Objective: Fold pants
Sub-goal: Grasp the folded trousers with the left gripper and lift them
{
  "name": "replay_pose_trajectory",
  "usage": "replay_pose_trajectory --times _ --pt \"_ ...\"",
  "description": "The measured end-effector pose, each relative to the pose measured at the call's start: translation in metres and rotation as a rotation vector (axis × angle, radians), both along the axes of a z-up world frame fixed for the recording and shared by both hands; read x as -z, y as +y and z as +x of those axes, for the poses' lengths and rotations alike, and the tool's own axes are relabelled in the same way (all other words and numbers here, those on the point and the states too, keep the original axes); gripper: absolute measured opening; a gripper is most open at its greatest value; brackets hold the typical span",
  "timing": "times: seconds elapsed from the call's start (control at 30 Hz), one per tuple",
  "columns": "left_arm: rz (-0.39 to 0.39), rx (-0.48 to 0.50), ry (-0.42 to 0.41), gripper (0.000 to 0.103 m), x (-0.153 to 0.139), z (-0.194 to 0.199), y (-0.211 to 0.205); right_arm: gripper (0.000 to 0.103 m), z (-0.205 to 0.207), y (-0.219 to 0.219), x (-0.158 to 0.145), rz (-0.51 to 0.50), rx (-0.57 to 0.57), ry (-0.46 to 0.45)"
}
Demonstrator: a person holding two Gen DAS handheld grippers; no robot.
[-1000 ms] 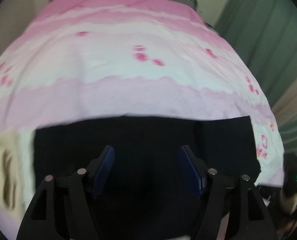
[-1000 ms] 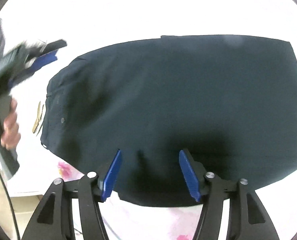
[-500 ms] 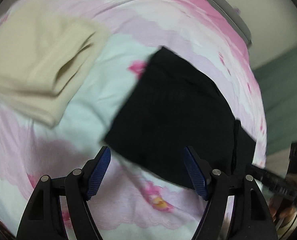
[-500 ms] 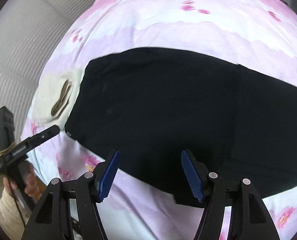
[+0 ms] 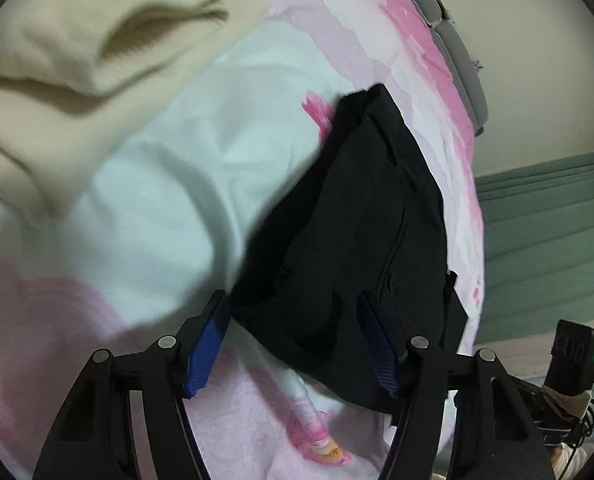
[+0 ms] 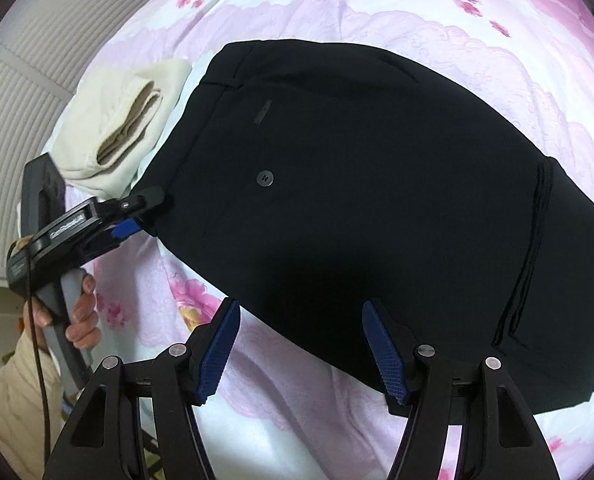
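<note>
Left gripper: swung off the middle of the pants toward their waistband end; came right up to the near corner, which lay between its wide-apart fingers. In the right view it passed from hovering clear to the corner's edge.

Cream garment: grew from a sliver at frame edge to filling the area beyond the left finger.

Right gripper: drew closer over the pants' near edge; button loomed larger ahead of its left finger.

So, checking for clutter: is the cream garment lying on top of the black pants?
No, the cream garment lies beside the black pants on the bedsheet.
</note>
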State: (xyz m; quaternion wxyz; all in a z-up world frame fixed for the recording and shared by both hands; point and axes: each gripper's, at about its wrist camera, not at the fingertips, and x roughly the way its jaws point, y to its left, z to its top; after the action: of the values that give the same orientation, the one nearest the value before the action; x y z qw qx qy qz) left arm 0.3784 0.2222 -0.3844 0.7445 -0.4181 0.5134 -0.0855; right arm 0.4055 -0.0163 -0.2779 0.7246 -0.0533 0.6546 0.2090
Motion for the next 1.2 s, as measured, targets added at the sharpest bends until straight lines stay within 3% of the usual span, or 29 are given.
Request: replay_pose_trajectory --times 0.07,0.27,0.4,0.47,0.57,0.7,0.8,0.93,1.03,1.2 --pt "0.005 0.005 0.015 0.049 -0.002 0.000 -0.002 0.065 0.000 0.004 0.003 -0.001 0.002 0.006" --pt "0.047 0.041 -0.084 0.051 -0.044 -0.010 -0.010 0.065 0.001 0.011 0.001 0.009 0.000 0.007" --pt "-0.040 0.002 -0.032 0.050 -0.022 0.000 -0.002 0.065 0.001 0.015 0.003 0.018 0.001 0.010" --pt "-0.061 -0.037 -0.015 0.050 -0.026 0.002 0.000 0.065 0.000 0.015 0.004 0.015 0.000 0.016" --pt "0.067 0.006 -0.073 0.051 -0.056 -0.003 -0.012 0.065 -0.003 0.013 0.000 0.012 -0.001 0.011" --pt "0.089 0.080 -0.138 0.055 -0.073 0.000 -0.026 0.065 -0.004 0.007 -0.001 0.019 0.011 0.023" --pt "0.071 0.055 -0.117 0.058 -0.058 0.009 -0.021 0.065 -0.002 0.004 0.002 0.031 0.035 0.037" --pt "-0.007 -0.017 -0.033 0.058 -0.021 0.019 -0.005 0.065 -0.002 0.006 0.001 0.033 0.030 0.029" --pt "-0.081 -0.040 -0.038 0.059 -0.009 0.026 -0.004 0.065 -0.005 0.003 -0.001 0.024 0.029 0.019" --pt "-0.085 -0.107 0.013 0.061 0.000 0.036 -0.013 0.065 -0.005 -0.008 0.003 0.020 0.079 0.035"
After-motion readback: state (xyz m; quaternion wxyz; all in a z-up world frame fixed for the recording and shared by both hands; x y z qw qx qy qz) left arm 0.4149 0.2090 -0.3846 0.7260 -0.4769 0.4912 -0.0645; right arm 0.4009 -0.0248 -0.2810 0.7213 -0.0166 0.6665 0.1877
